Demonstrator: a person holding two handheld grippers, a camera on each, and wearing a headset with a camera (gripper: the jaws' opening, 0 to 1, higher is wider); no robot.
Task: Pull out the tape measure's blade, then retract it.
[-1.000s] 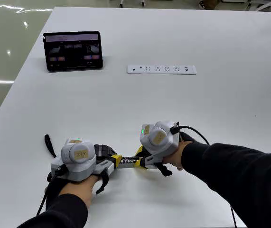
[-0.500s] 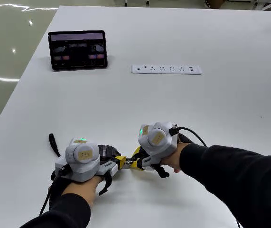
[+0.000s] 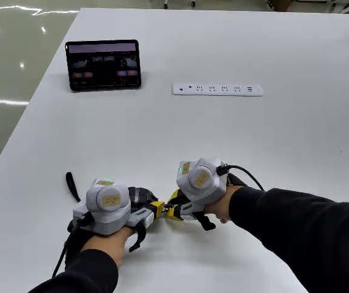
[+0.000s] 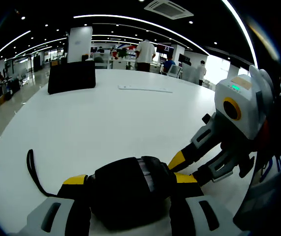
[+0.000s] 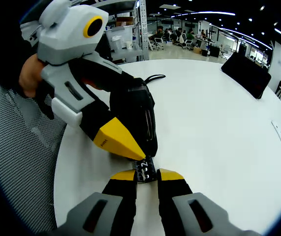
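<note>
1. The tape measure sits near the front edge of the bench. Its black case is clenched between the yellow-tipped fingers of the left gripper. Whether the case rests on the bench or hangs just above it cannot be told.
2. The right gripper faces it head-on, its fingers pinched on the blade. A short printed stretch of blade shows between the pinch and the case mouth, so the retraction looks nearly finished.
3. The two grippers' fingertips are almost touching. Feeding in the last bit of blade could knock them together and jolt the case out of line.
4. If the right fingers let go too soon, the spring may snap the blade home. With so little blade out the kick should be small, but it could twist the case in the left grip.
5. The left fingers hold a rounded, smooth shell. A sideways pull from the blade could roll it between them or pop it free.
6. The wrist strap trails on the bench beside the left gripper. It could snag if that hand drags across.
</note>
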